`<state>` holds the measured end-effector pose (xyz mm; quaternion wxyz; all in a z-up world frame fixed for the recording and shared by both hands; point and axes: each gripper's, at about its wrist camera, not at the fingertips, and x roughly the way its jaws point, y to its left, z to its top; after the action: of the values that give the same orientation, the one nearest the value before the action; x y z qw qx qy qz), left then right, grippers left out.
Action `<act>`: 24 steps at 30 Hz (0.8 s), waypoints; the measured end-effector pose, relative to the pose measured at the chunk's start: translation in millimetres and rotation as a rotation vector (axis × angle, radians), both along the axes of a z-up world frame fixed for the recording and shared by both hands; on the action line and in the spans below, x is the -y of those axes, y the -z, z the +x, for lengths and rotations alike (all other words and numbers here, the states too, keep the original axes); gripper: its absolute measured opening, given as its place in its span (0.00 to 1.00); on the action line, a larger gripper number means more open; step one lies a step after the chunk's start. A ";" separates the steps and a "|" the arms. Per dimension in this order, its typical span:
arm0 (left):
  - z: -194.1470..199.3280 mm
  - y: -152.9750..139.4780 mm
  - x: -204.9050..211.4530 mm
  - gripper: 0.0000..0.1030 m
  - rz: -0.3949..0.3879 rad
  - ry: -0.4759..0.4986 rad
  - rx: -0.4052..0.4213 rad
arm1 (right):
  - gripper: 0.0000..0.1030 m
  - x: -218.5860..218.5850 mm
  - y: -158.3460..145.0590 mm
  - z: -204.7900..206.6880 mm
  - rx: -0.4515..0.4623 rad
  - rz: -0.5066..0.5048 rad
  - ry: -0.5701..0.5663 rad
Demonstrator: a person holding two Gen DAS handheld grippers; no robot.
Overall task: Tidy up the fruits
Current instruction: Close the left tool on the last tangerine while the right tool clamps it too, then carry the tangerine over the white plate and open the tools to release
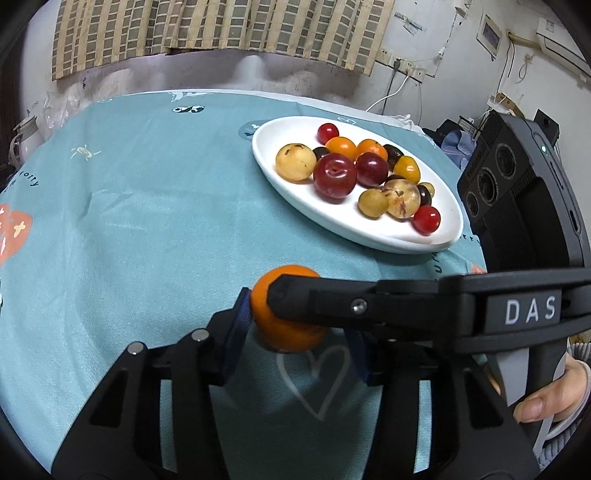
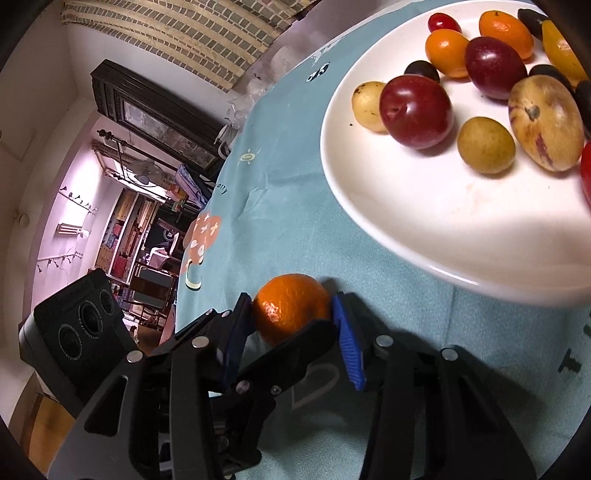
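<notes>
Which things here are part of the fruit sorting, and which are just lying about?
Job:
- orange, clamped by both the left gripper and the right gripper
- white plate holding plums, small oranges and tomatoes

Lying about:
- white kettle
- wall sockets with cables
- patterned curtain

A matt teal cloth (image 1: 147, 221) covers the bench, the white plate (image 2: 424, 206) looks smooth glazed ceramic, the orange (image 2: 291, 308) has dimpled glossy peel, and the plums (image 2: 415, 110) are shiny and smooth.
</notes>
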<state>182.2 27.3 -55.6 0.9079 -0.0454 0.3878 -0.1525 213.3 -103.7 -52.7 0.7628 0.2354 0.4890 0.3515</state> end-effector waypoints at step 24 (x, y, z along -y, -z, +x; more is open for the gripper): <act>-68.7 4.3 39.1 0.68 0.135 0.132 0.002 | 0.65 11.8 0.6 -42.7 -0.058 0.005 -0.022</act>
<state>113.5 -11.9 -59.9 0.8973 0.0417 0.3985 -0.1853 170.6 -115.5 -53.3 0.7439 0.2417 0.5126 0.3541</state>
